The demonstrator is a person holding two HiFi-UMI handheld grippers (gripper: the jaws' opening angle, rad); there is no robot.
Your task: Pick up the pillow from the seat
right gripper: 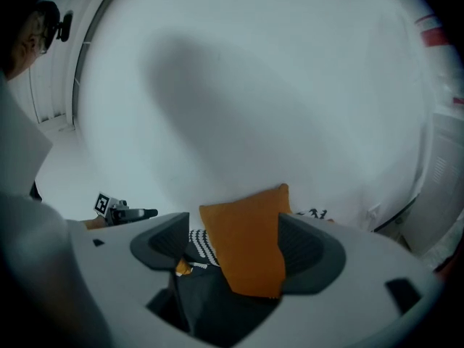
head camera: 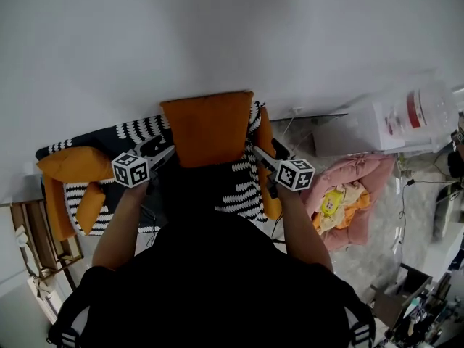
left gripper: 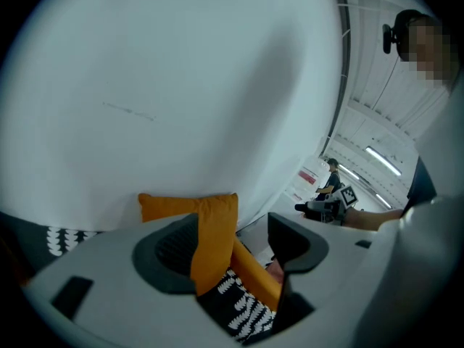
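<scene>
My left tool [head camera: 167, 152] and right tool [head camera: 259, 153] are each clamped on one side of the orange pillow [head camera: 209, 127]. I hold it upright, clear above the striped seat [head camera: 243, 187]. Just beyond stands the white wall [head camera: 217, 35]. Only the head view shows pink bedding [head camera: 359, 183] off to my right.

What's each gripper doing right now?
Left gripper: jaws closed on the orange pillow, at one side edge.
Right gripper: jaws closed on the same pillow, at the opposite edge.
</scene>
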